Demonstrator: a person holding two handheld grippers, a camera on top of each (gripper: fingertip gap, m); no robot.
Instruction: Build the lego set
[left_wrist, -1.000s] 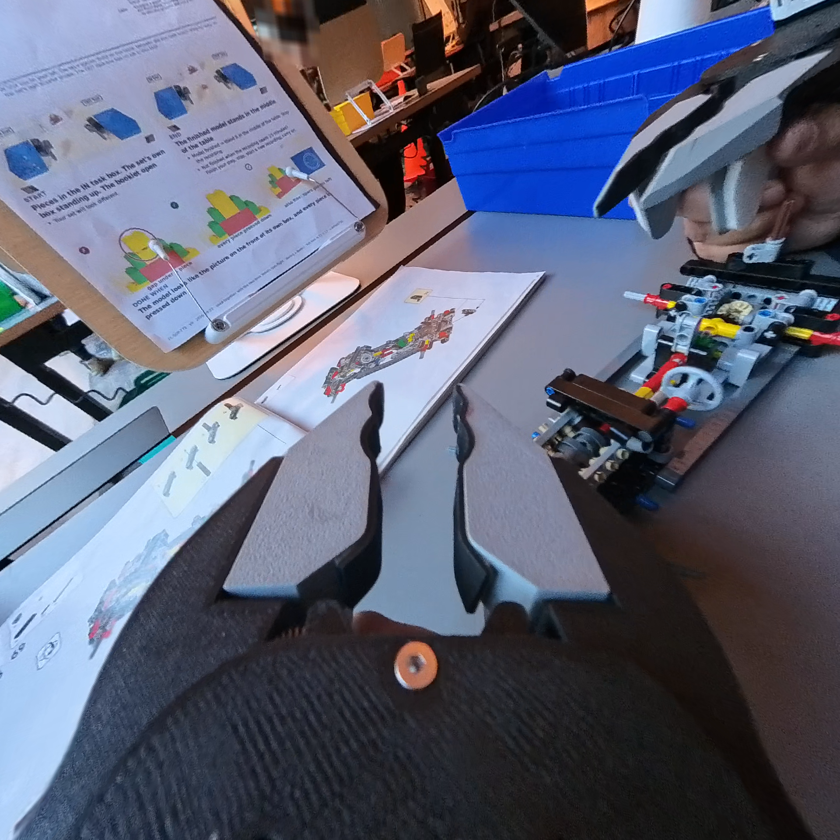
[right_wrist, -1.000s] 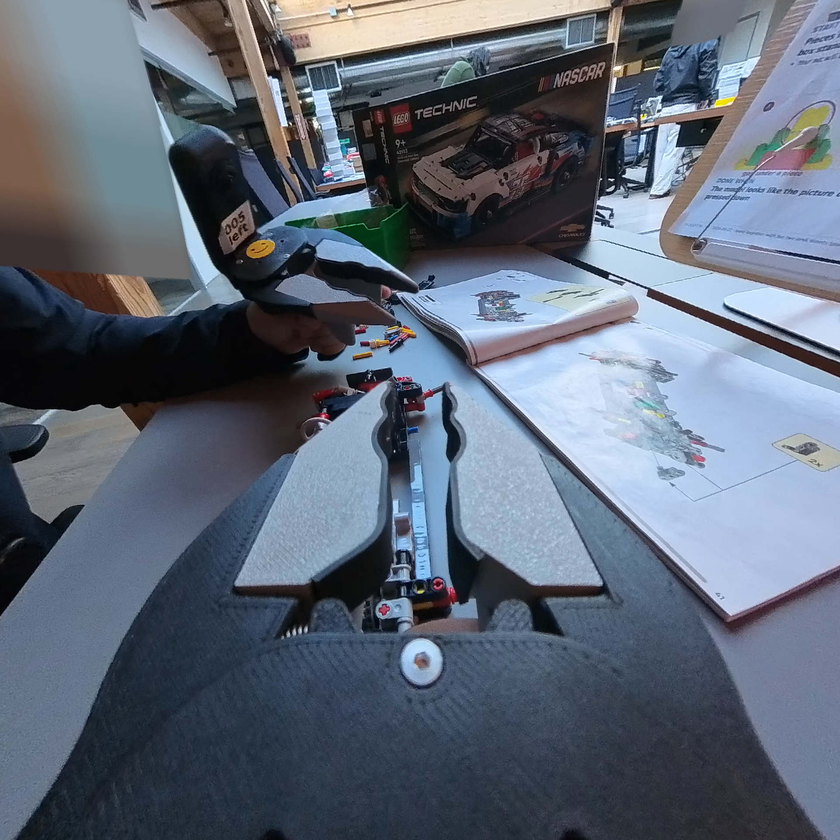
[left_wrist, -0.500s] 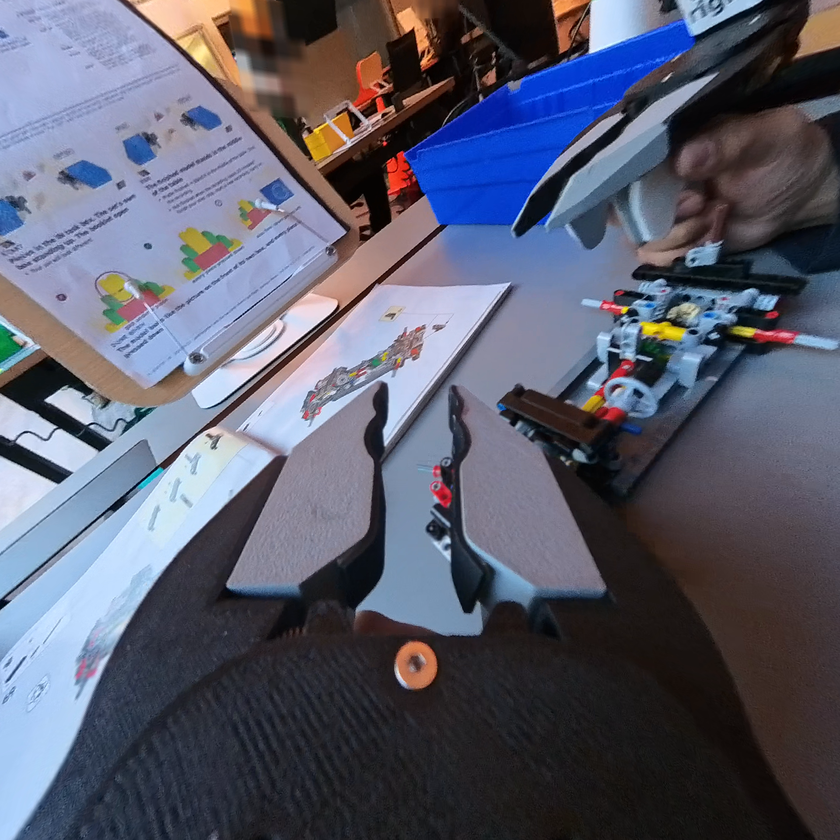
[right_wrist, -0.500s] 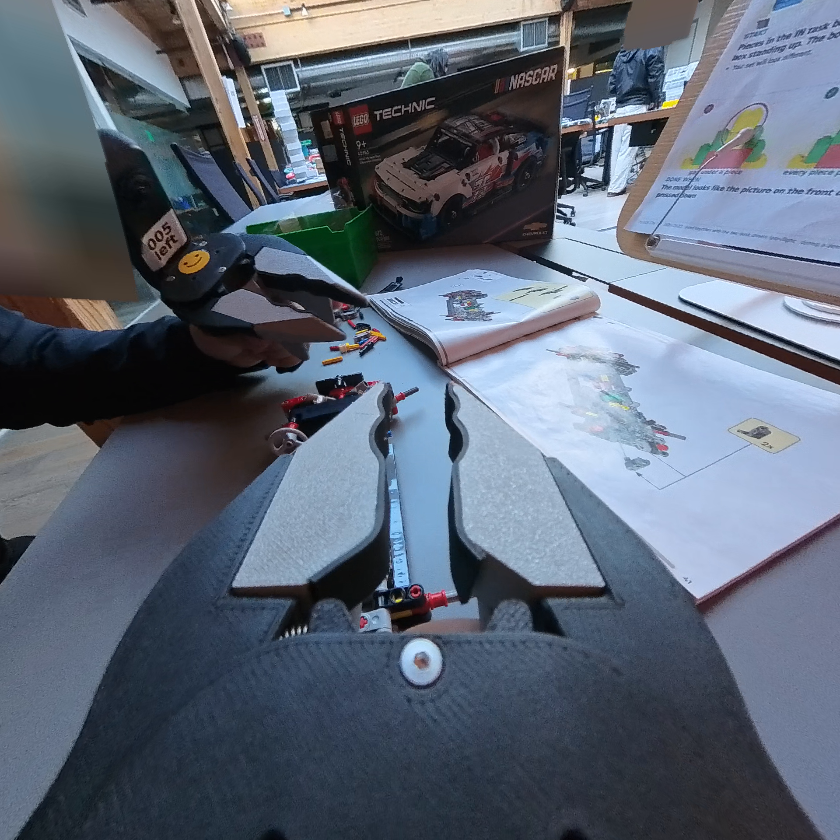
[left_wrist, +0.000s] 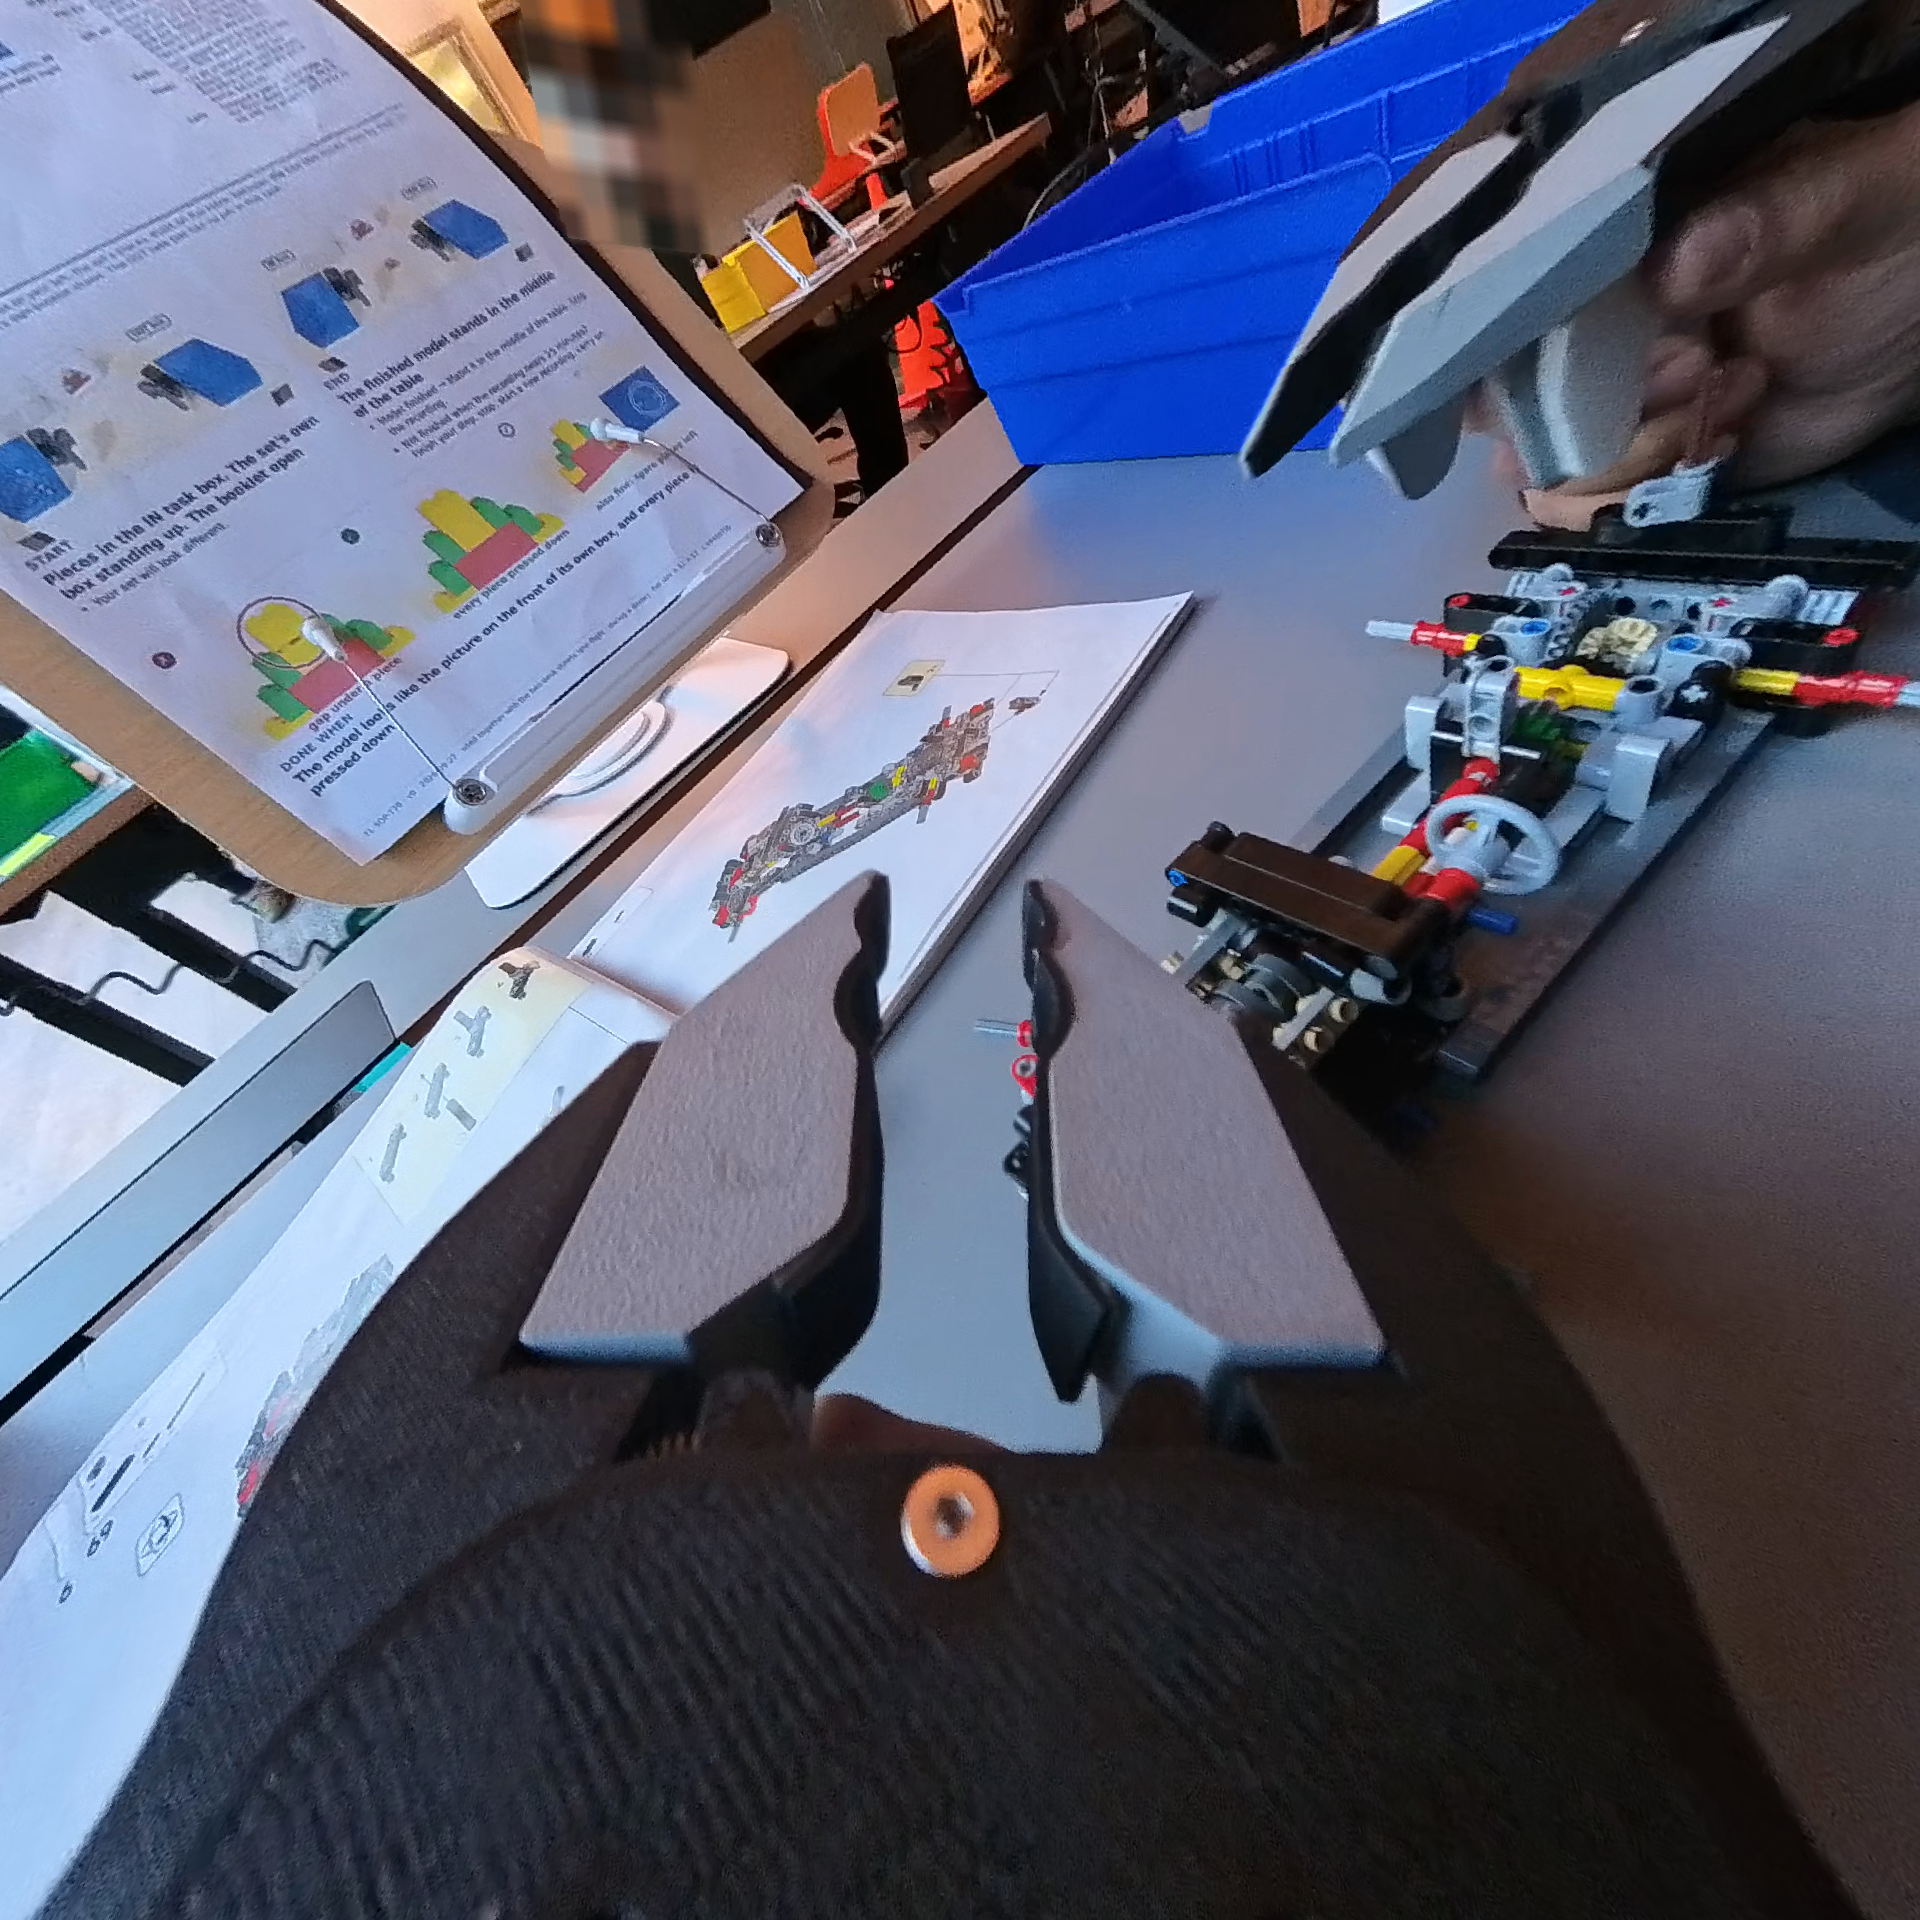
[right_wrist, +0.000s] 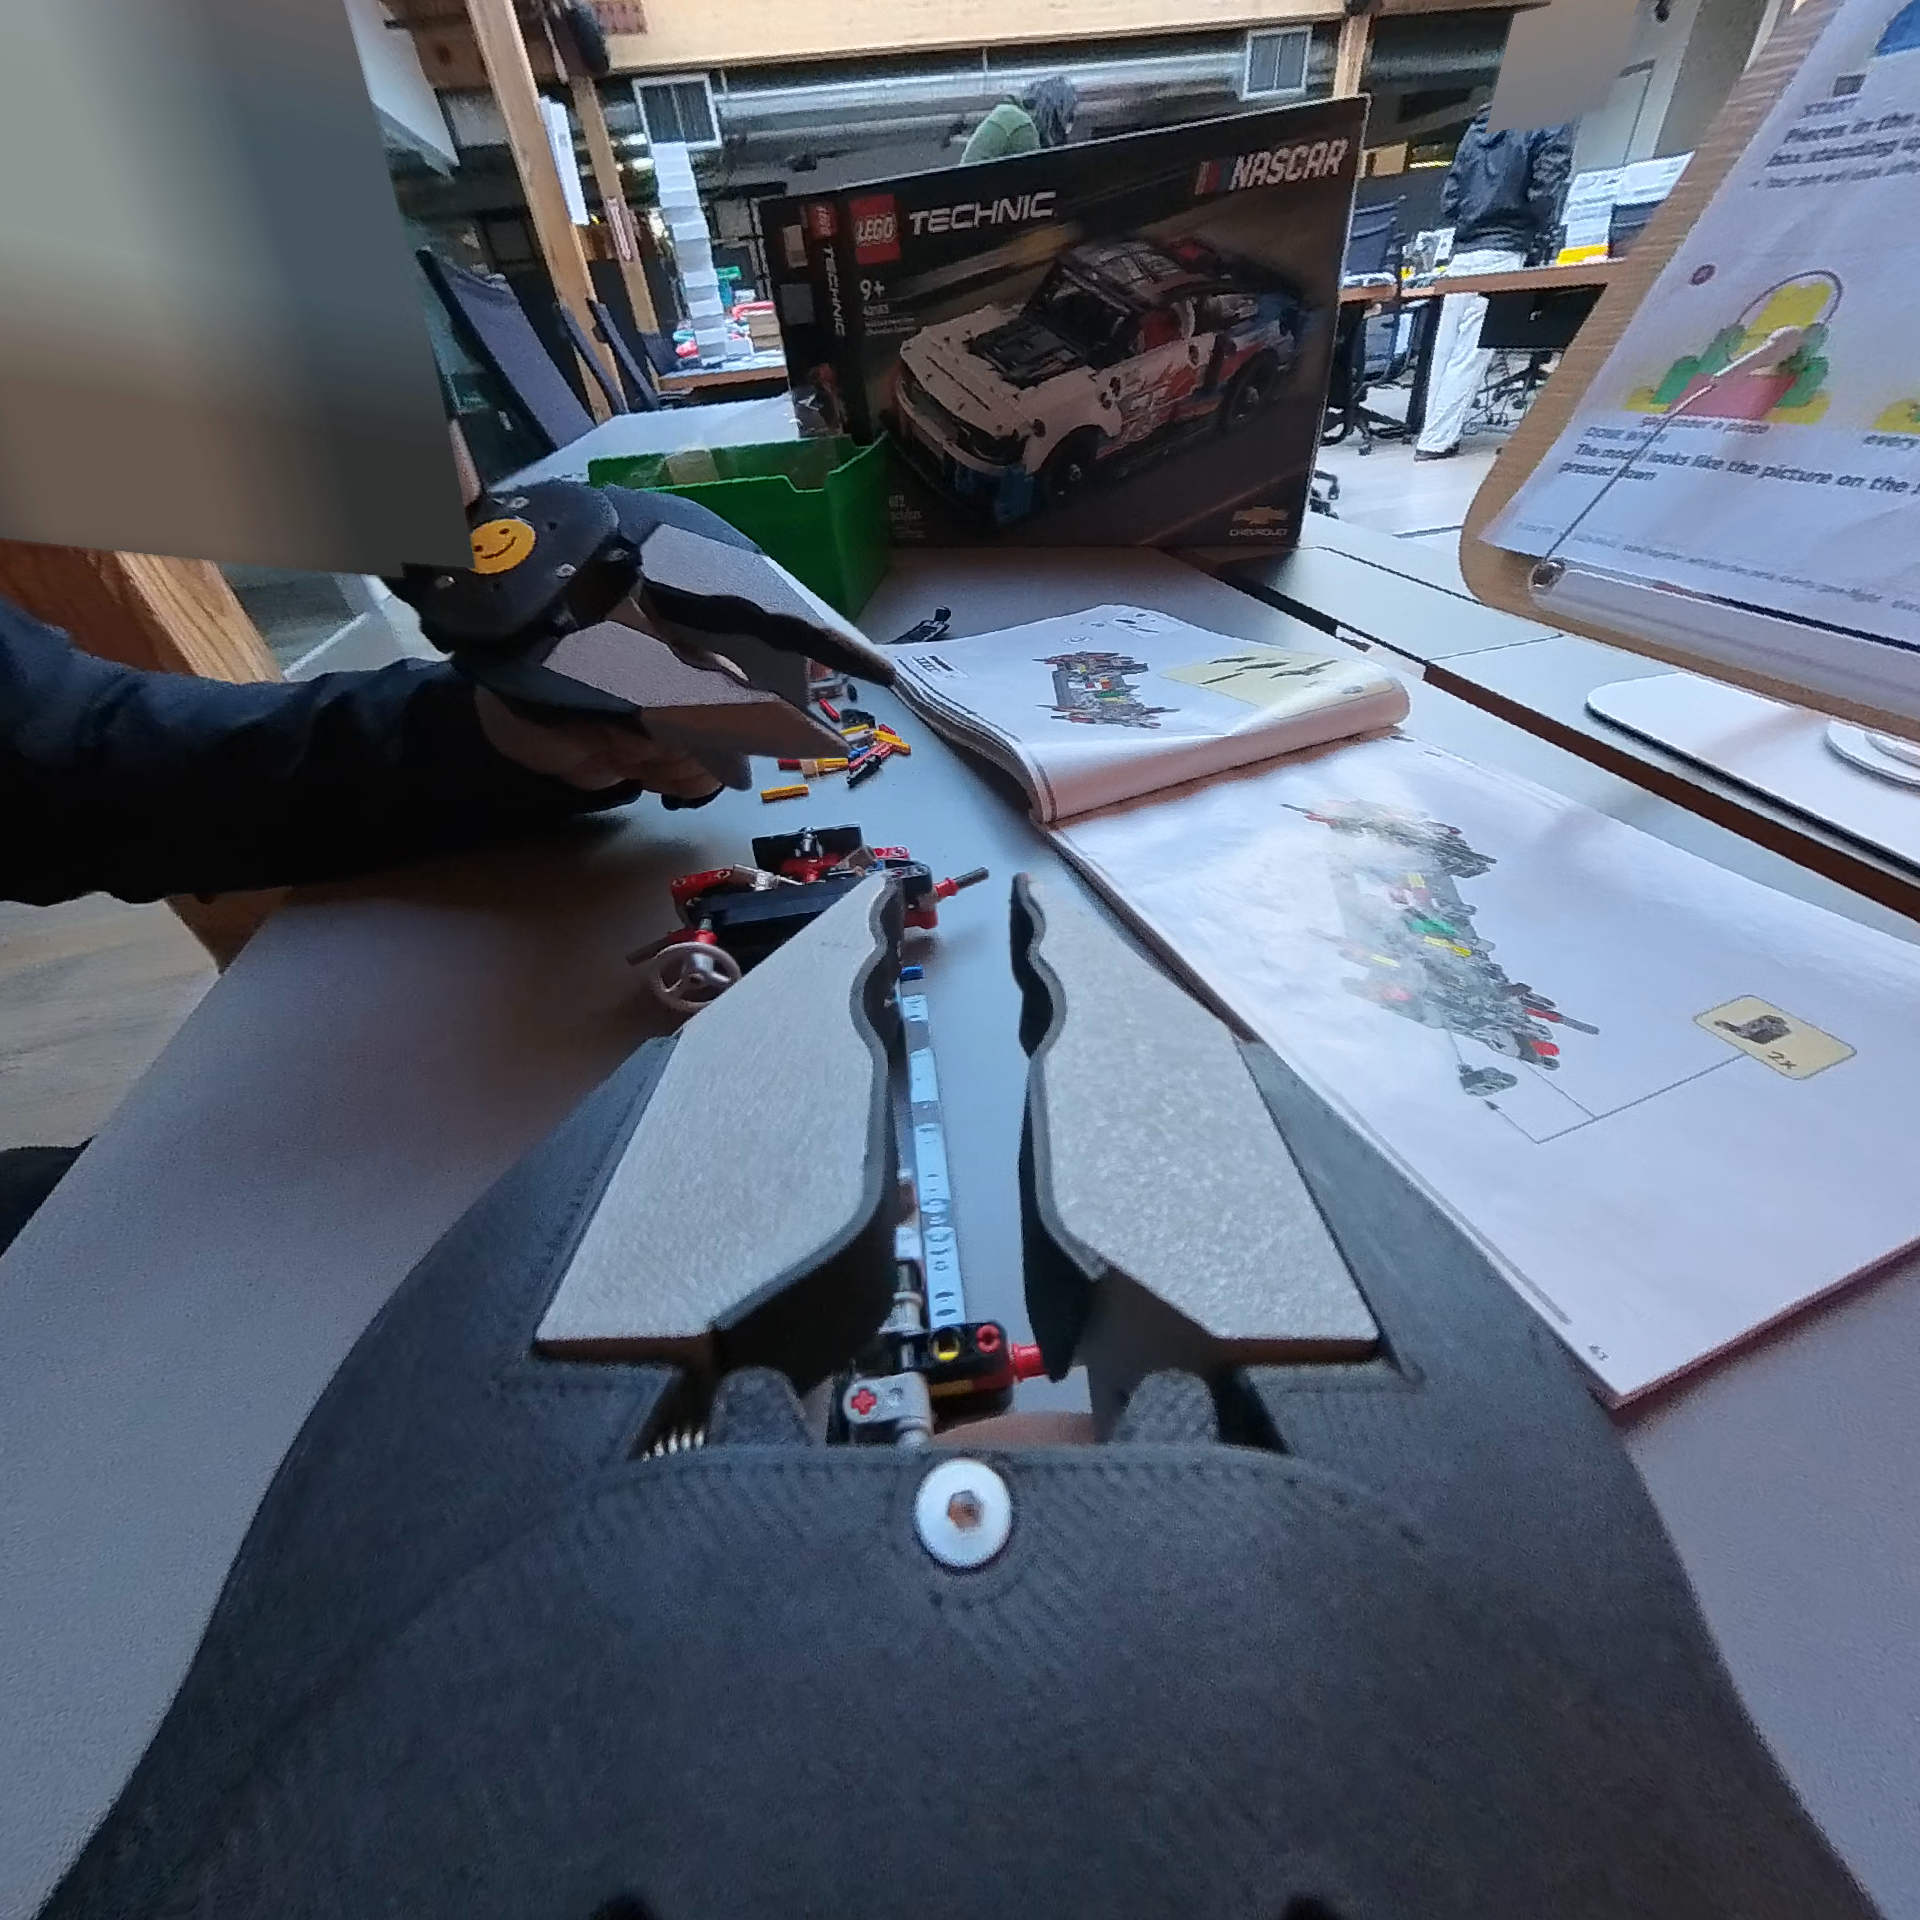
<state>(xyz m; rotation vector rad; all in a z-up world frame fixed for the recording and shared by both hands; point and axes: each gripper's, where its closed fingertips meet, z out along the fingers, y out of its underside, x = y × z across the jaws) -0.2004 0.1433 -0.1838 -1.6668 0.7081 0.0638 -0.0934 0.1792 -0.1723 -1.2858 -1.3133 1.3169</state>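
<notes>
Grey-and-black chassis (left_wrist: 1621, 769) long axis runs toward right gripper (left_wrist: 1299, 436).

printed lettering and logos cover the dark model-car box (right_wrist: 1070, 332) standing far off. headings and lines of print fill the white sheet (left_wrist: 312, 468) on the wooden stand, left. the open booklet (right_wrist: 1455, 935), right, carries small numbers.

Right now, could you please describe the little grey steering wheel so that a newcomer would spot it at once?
Start at the big blue bin at the back of the grey table. In front of it lies the long brick-built chassis, beside the open instruction booklet. The steering wheel sits mid-chassis on a red and yellow column: the only round spoked ring among blocky beams.
</notes>
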